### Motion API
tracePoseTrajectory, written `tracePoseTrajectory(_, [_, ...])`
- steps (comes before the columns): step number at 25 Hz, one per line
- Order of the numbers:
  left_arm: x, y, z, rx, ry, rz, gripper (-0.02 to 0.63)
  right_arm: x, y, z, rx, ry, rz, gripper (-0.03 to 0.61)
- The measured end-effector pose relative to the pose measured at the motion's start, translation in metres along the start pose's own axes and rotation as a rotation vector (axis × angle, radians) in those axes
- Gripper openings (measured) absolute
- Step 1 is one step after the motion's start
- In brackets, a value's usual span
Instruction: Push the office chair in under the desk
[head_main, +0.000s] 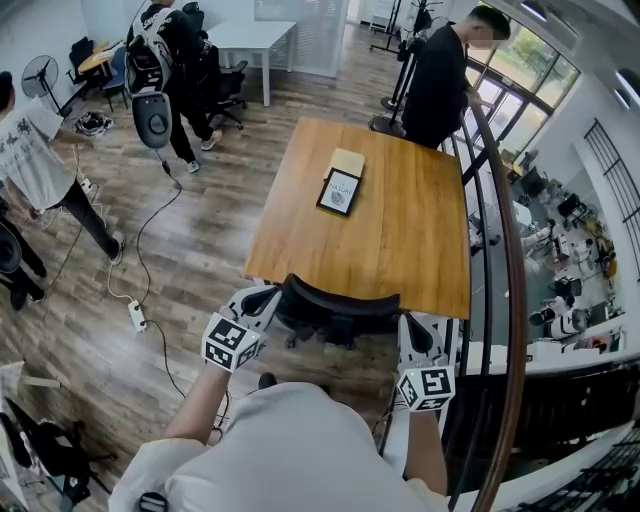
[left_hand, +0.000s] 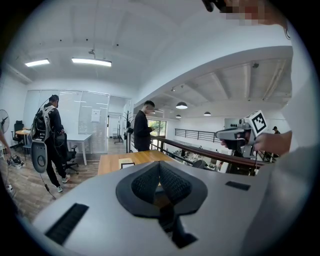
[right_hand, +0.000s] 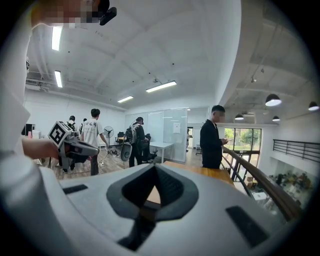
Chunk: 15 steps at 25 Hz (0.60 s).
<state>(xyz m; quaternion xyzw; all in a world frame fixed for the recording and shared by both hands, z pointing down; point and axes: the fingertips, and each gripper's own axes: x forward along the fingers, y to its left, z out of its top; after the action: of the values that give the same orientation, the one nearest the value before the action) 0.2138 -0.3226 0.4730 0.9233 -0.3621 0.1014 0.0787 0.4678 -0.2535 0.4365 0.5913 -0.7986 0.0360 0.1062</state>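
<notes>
At the near edge of the rectangular wooden desk (head_main: 400, 220), the black office chair (head_main: 335, 305) stands with its curved backrest right along the tabletop's rim, its seat hidden from above. Just beside the backrest's left end sits the white left gripper (head_main: 266, 295), and just beside its right end the white right gripper (head_main: 413, 322); each gripper's own view shows its dark jaws closed tip to tip with nothing between them, though whether either touches the chair is unclear. Farther along the desktop a small black-framed card (head_main: 340, 191) lies against a tan pad (head_main: 348, 161), and a person in black (head_main: 437, 85) stands at the far end by the dark curved handrail (head_main: 505, 250).
</notes>
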Motion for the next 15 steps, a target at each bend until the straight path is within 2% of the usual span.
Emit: tracePoseTrajectory(15, [0.0032, -0.0026, 0.0003, 0.004, 0.005, -0.001, -0.006, -0.0004, -0.0031, 0.0011, -0.018, -0.012, 0.002, 0.002])
